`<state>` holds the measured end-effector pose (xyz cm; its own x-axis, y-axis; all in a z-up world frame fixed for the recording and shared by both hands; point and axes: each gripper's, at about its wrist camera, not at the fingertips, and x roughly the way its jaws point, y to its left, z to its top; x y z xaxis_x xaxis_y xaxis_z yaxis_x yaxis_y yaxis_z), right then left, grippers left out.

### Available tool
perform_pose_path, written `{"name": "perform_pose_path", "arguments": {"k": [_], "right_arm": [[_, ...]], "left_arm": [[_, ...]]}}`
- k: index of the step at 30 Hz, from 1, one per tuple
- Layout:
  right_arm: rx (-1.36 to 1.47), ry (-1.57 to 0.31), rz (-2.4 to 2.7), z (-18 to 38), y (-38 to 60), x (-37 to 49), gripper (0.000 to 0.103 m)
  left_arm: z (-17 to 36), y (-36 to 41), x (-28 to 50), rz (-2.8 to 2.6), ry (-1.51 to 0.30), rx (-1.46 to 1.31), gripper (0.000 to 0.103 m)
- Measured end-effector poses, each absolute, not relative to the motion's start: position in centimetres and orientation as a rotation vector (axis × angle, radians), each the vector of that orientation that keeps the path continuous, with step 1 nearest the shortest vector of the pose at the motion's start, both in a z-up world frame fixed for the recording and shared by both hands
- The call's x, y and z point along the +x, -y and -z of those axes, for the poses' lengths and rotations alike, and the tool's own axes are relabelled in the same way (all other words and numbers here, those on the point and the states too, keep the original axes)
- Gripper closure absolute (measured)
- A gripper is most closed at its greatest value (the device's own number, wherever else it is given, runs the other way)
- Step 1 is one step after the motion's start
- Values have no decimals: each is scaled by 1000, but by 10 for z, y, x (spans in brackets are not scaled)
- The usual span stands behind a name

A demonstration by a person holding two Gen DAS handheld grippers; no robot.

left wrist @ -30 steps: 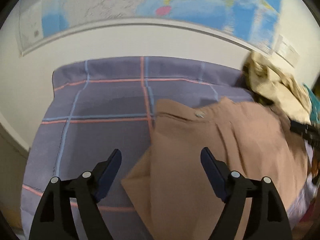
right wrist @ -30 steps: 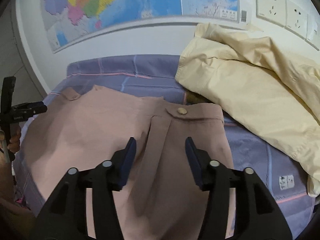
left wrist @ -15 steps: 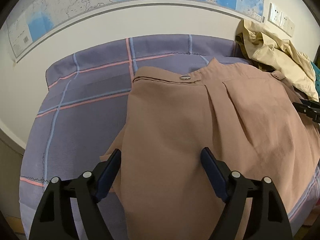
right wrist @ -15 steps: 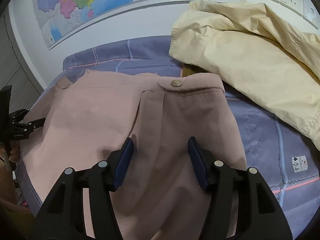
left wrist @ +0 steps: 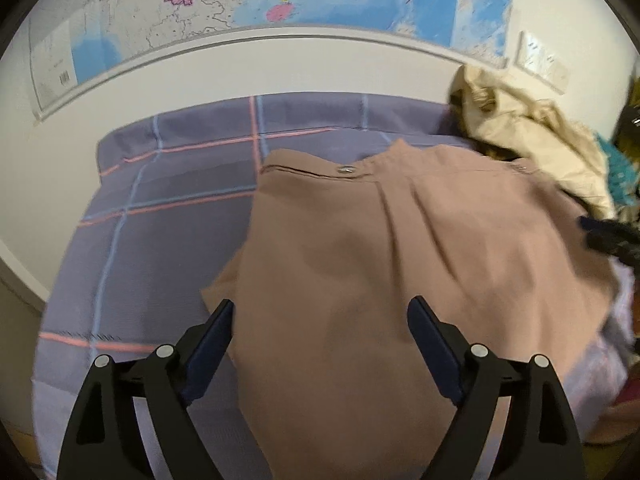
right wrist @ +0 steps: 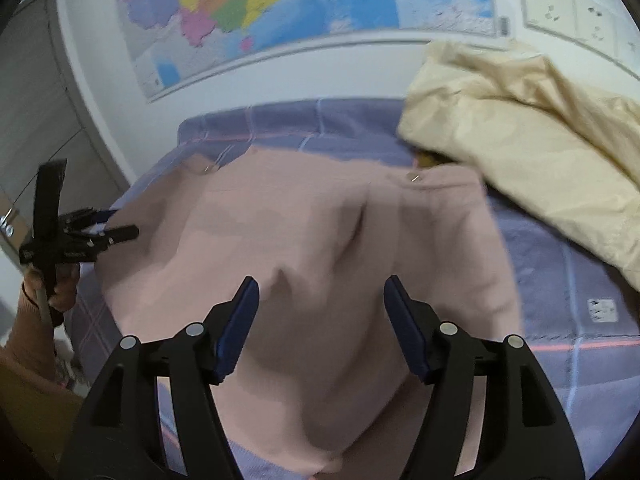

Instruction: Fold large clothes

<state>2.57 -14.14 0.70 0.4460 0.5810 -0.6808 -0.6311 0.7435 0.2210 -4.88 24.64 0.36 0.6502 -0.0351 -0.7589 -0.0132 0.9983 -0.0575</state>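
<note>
The brown trousers (left wrist: 400, 280) lie spread on the purple checked sheet (left wrist: 168, 240), waistband away from the fingers, a metal button (left wrist: 346, 169) on the band and a long pleat running from it toward the near edge. In the left wrist view the cloth fills the space ahead of and between the fingers of the left gripper (left wrist: 320, 312); its jaws are opening and stand wide apart, the dark blue pads (left wrist: 212, 344) clear of the fabric on both sides, with the left edge of the trousers just inside the left finger, so nothing is gripped. In the right wrist view the same trousers (right wrist: 320, 260) look pinker and lie under and beyond the right gripper (right wrist: 320, 292); its jaws are opening too, the cloth is seen between them but the pads do not press on it. A soft ridge of fabric rises just beyond the gap between the right fingers. To the right of those fingers and further off, a crumpled cream garment (right wrist: 528, 152) rests on the sheet, its near edge just beside the waistband corner. Far to the left of the right fingers the other gripper shows, held by a hand (right wrist: 60, 288). On the wall past the bed hangs a coloured map (right wrist: 280, 12), with white sockets (right wrist: 576, 8) to its right.
</note>
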Motion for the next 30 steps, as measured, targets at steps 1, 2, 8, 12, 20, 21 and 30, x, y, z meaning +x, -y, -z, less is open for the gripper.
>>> {"name": "perform_pose_path", "arguments": {"k": [1,2,8,12,20,21,30], "right_arm": [[-79,-828,-739,-1,139,27,39],[-82,-844,-730,3,137,30,39],[-69,-871,-703,18,133,51,45],[-38,-890,-693,19,132,60,44],[8,-884,-723,17,143,50,34],[22,-883,-732,16,145,49,33],[120,-853,-799,-3,161,30,26]], "left_arm": [[-1,-248,-52,17,-870,-72,17],[3,-249,-53,6,-881,-76,17],[25,-266,-46,-34,-927,-140,16],[27,-277,-42,-73,-941,-212,15],[7,-292,-107,64,-872,-406,16],[8,-289,-115,107,-882,-441,16],[41,-245,-114,301,-960,-591,12]]}}
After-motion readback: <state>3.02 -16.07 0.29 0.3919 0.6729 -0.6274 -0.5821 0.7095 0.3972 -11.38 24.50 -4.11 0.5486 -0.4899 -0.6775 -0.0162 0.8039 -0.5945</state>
